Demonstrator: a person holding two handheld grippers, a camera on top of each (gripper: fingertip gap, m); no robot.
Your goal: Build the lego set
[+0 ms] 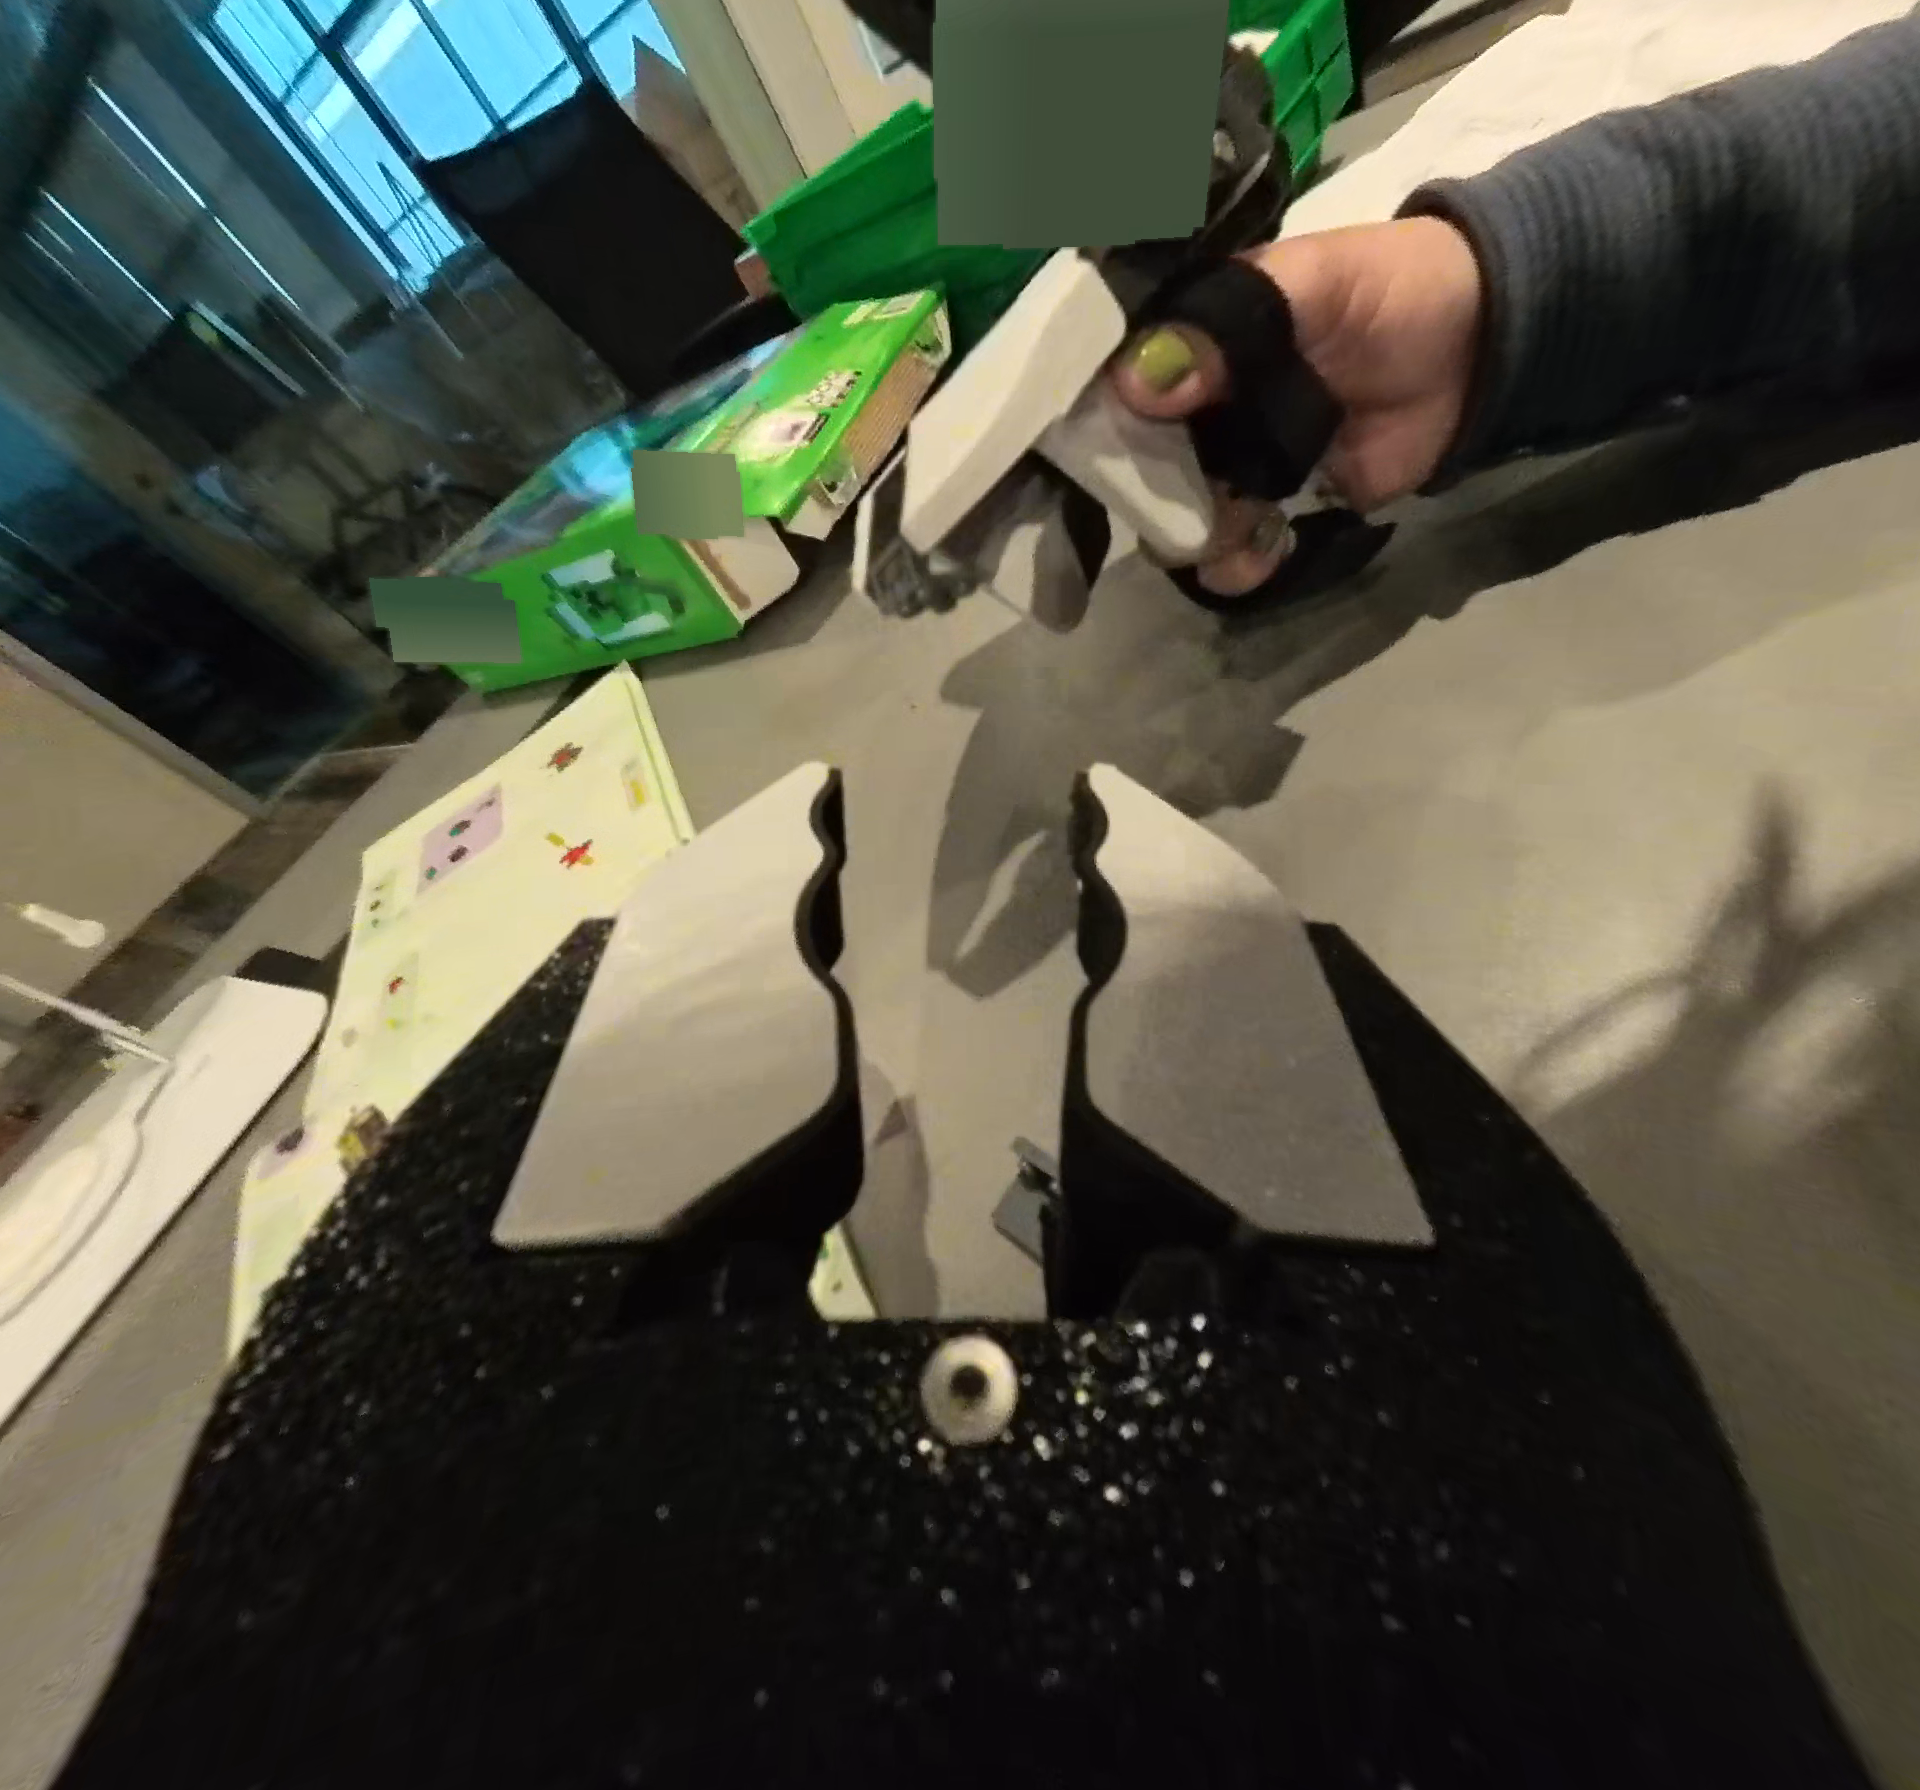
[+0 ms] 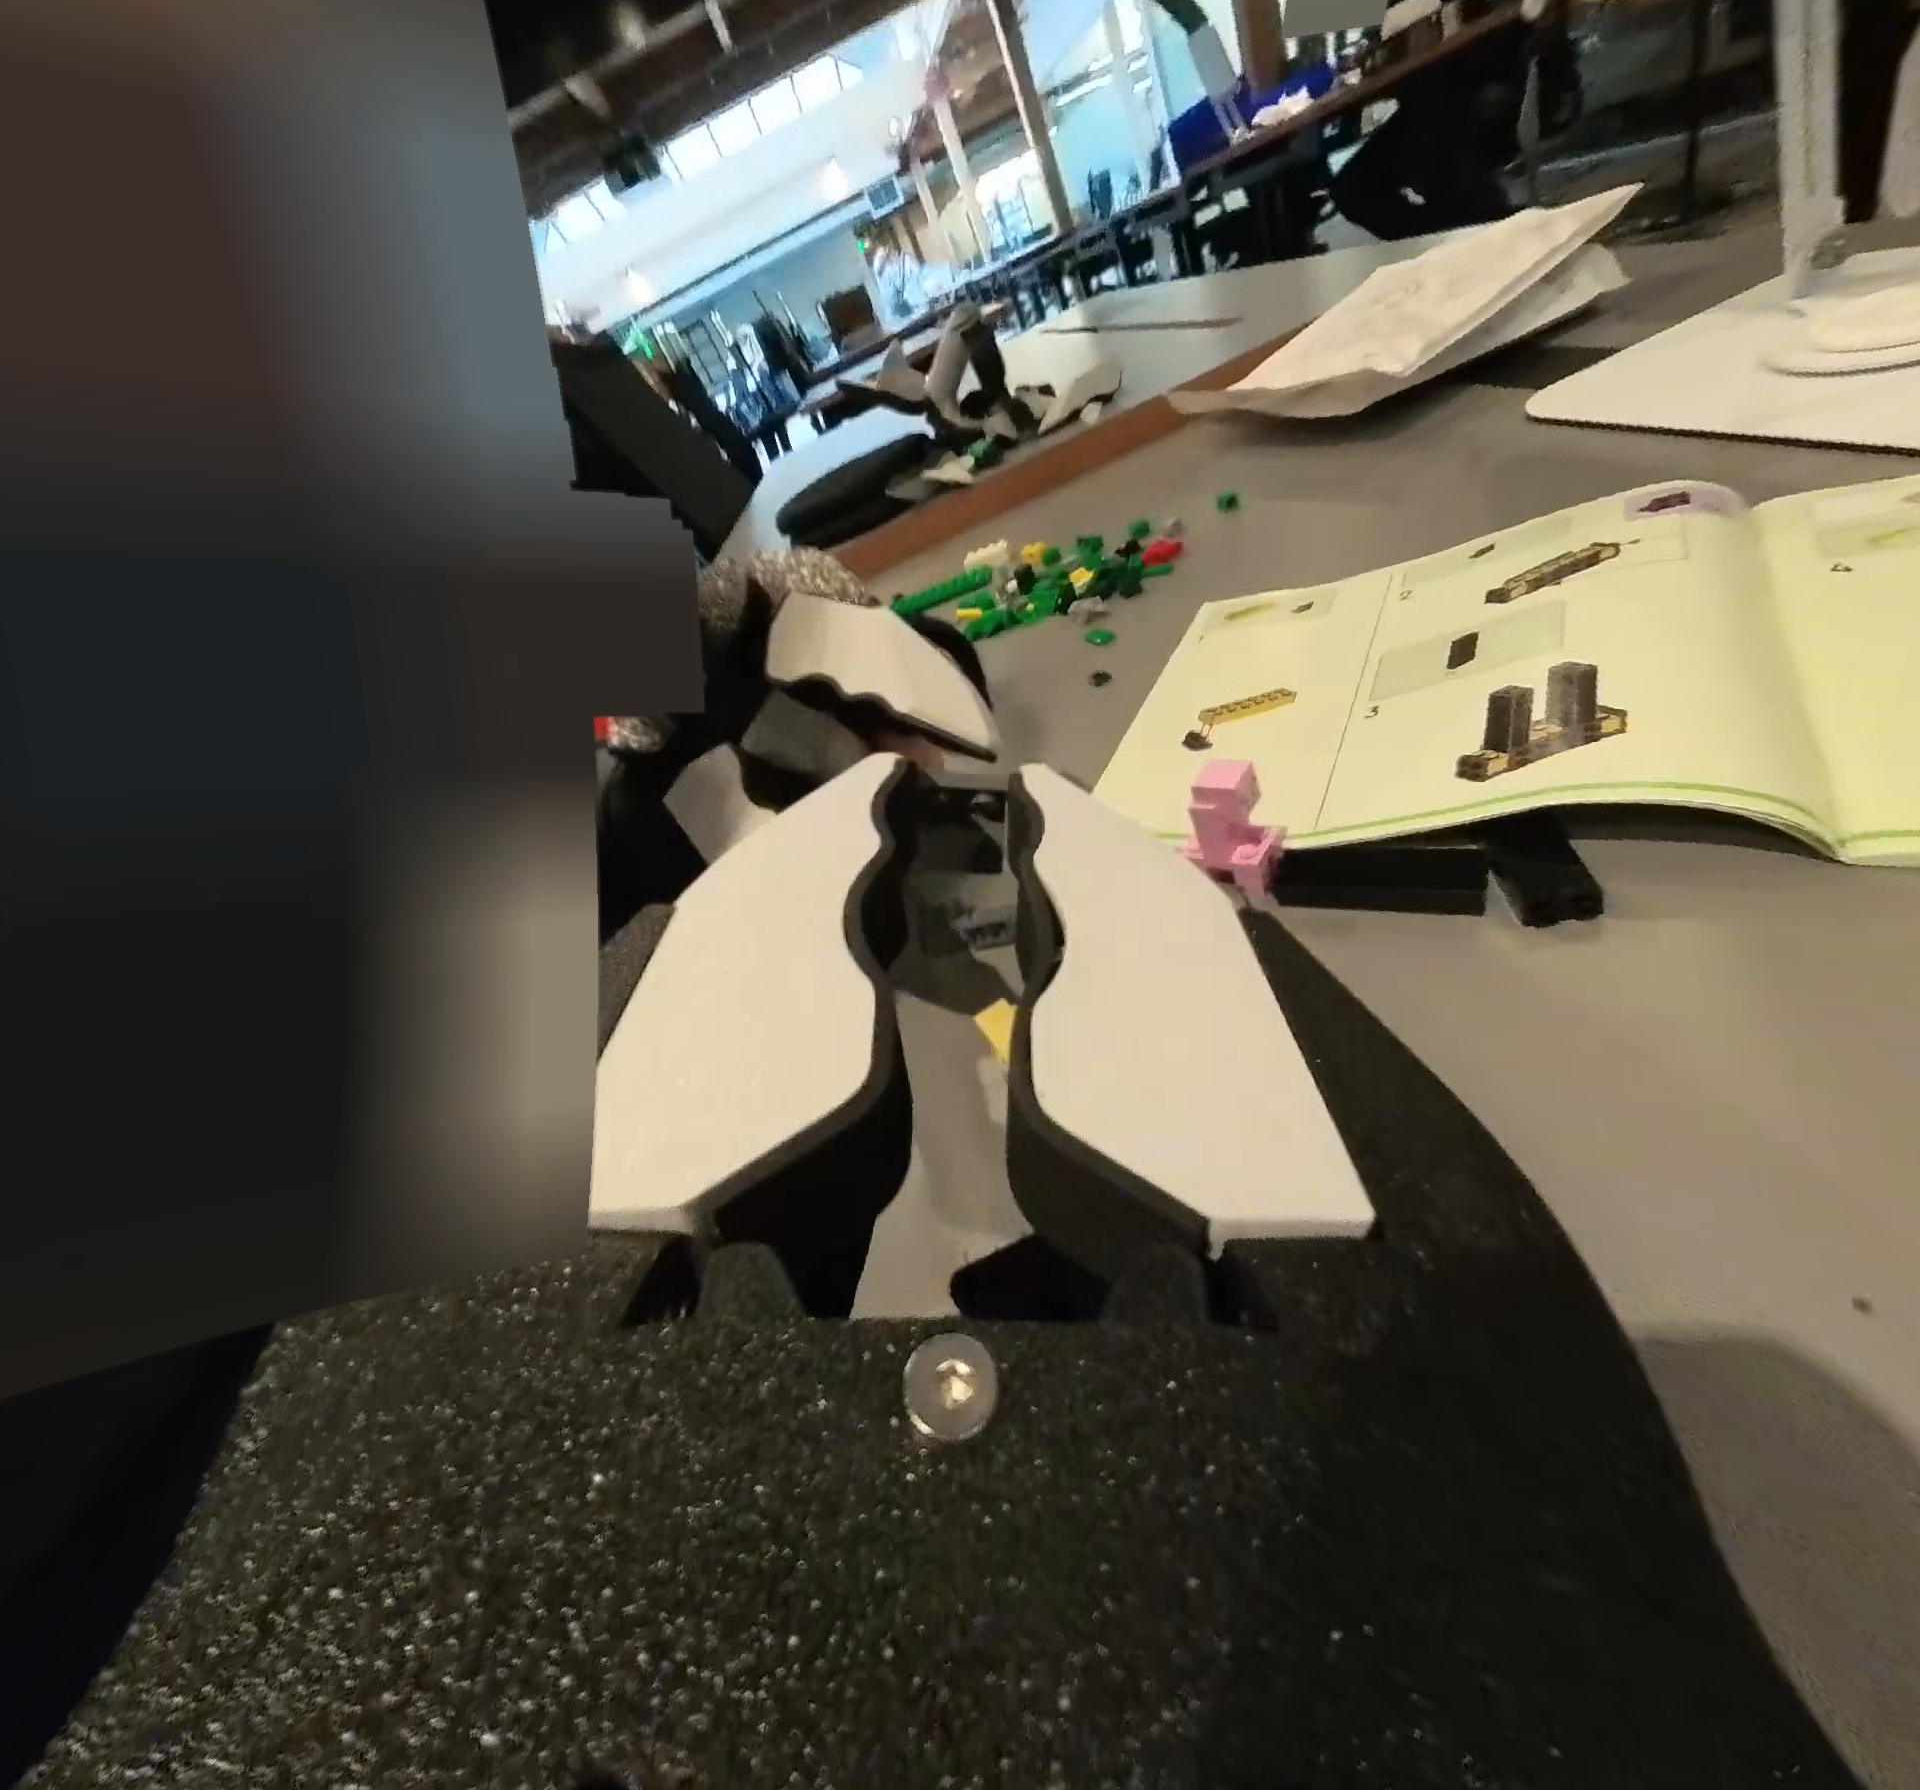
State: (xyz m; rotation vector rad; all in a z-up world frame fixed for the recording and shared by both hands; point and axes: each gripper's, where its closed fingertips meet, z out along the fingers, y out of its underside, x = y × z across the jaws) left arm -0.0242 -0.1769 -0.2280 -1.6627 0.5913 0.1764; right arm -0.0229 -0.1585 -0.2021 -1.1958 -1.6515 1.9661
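My right gripper (image 2: 956, 784) has its jaws nearly closed on a dark lego piece (image 2: 951, 893) with a bit of yellow (image 2: 995, 1023) below it. My left gripper (image 1: 956, 784) is open and empty above the grey table (image 1: 1455, 909). The two grippers face each other closely. The right gripper (image 1: 899, 561), held by a hand, shows in the left wrist view, and one of the left gripper's fingers (image 2: 883, 670) shows just beyond my right tips. The open instruction booklet (image 2: 1455, 701) lies to the right and also shows in the left wrist view (image 1: 499, 867). Loose bricks (image 2: 1039, 577) lie farther back.
A pink figure (image 2: 1226, 826) and two black long bricks (image 2: 1382, 878) sit at the booklet's near edge. A white paper bag (image 2: 1434, 317) and a white stand base (image 2: 1766, 379) are at the back right. A green set box (image 1: 623, 577) and a green bin (image 1: 862, 223) stand behind. The tips of both grippers are at nearly the same place.
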